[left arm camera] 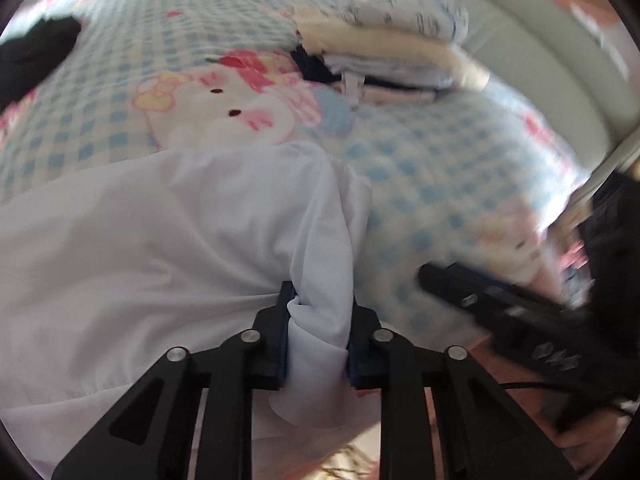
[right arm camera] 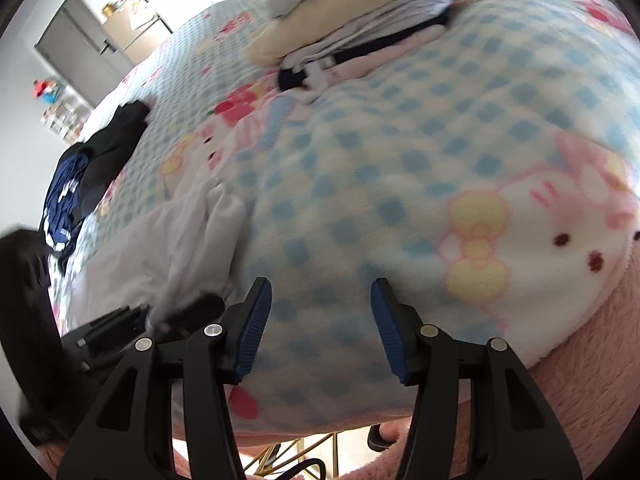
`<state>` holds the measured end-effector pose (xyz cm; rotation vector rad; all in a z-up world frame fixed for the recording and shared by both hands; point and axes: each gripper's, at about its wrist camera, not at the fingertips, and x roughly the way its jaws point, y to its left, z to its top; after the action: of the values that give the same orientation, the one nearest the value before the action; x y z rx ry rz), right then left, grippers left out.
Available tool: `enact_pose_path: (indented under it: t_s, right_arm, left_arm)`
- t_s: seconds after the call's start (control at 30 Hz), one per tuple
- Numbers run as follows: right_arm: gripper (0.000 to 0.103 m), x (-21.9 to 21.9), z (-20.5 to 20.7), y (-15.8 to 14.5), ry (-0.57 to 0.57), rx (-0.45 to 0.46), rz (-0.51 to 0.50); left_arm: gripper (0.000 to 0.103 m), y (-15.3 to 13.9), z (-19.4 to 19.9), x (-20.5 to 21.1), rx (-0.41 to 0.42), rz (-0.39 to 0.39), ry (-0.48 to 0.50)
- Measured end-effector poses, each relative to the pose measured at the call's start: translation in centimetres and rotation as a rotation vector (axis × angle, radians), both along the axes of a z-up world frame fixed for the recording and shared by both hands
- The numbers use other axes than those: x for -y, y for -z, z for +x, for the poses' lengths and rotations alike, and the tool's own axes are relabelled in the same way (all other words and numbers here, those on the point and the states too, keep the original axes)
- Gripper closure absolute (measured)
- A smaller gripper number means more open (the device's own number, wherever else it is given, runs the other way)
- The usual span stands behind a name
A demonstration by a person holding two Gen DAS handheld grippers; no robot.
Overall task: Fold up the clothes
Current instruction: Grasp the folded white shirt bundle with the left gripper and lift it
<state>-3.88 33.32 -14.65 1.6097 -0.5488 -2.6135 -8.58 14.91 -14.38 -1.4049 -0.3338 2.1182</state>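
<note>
step in hand: pick-up of the white garment (left arm camera: 168, 216) for folding; the left tongs (left arm camera: 318, 340) have it at one edge.
left tongs: narrow, pads clamped on a bunched fold of the white garment; fabric fills the gap and hangs below the pads.
right tongs (right arm camera: 320, 320): wide, nothing between the pads; they point down at the checked blanket (right arm camera: 400, 152) on the bed.
garment position: it spreads ahead and to the left of the left tongs; in the right wrist view it lies left of the right tongs, just beside them, not touching.
folded stack (left arm camera: 384, 52): far ahead of both tongs, well apart from the garment.
next move, judged: the right tongs need a second edge of the garment, so both can lift and spread it flat.
</note>
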Motion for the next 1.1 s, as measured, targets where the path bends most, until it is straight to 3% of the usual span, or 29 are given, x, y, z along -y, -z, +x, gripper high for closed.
enact_pose_path:
  t_s: [0.1,0.2,0.4,0.47,0.5,0.53,0.57,0.63,0.87,0.93,0.97,1.0,1.03,1.1]
  right_arm:
    - [0.05,1.2,-0.3,0.1,-0.031,0.009,0.0]
    - [0.05,3.1,-1.4,0.3,-0.093,0.026,-0.007]
    - [0.049,8.3,-3.9,0.5,-0.248,0.015,-0.104]
    - [0.049,10.0,-4.4,0.2,-0.28,-0.003,-0.131]
    - [0.049,10.7,-4.5,-0.1,-0.295,-0.021,-0.125]
    - [0.049,11.4,-4.6,-0.5,-0.309,-0.038,-0.119]
    - [0.049,11.8,-4.6,-0.7,-0.323,-0.048,-0.123]
    - [0.049,12.7,-4.7,-1.1,-0.355,-0.061,-0.143]
    - [0.049,17.8,-3.0,-1.1,-0.498,-0.071,-0.075]
    - [0.049,18.5,-2.9,-1.0,-0.511,-0.069,-0.065]
    - [0.049,18.7,-2.9,-0.9,-0.517,-0.066,-0.064]
    - [0.049,18.9,-2.9,-0.8,-0.522,-0.062,-0.064]
    - [0.049,19.1,-3.0,-0.7,-0.526,-0.054,-0.071]
    - [0.049,19.4,-3.3,-0.4,-0.518,-0.043,-0.078]
  left_arm:
    - [0.085,-0.8,-0.2,4.1,0.05,0.198,-0.065]
    - [0.085,-1.1,0.0,8.2,0.087,0.337,-0.133]
    - [0.088,0.0,1.8,12.7,0.092,0.368,-0.247]
    - [0.087,0.0,1.7,14.2,0.098,0.415,-0.263]
    - [0.079,0.1,1.5,15.0,0.105,0.452,-0.272]
    - [0.06,0.2,1.3,15.8,0.113,0.489,-0.282]
    - [0.052,0.1,1.1,16.7,0.111,0.518,-0.287]
    - [0.047,-0.3,0.9,18.1,0.105,0.558,-0.285]
    - [0.03,-1.2,0.6,17.6,0.1,0.498,-0.239]
    - [0.03,-1.3,0.6,17.8,0.09,0.391,-0.254]
    - [0.036,-1.3,0.6,17.9,0.084,0.333,-0.262]
    - [0.065,-1.3,0.6,18.1,0.079,0.276,-0.269]
    - [0.074,-1.3,0.6,17.9,0.067,0.184,-0.275]
    - [0.078,-1.7,0.9,18.2,0.048,0.133,-0.282]
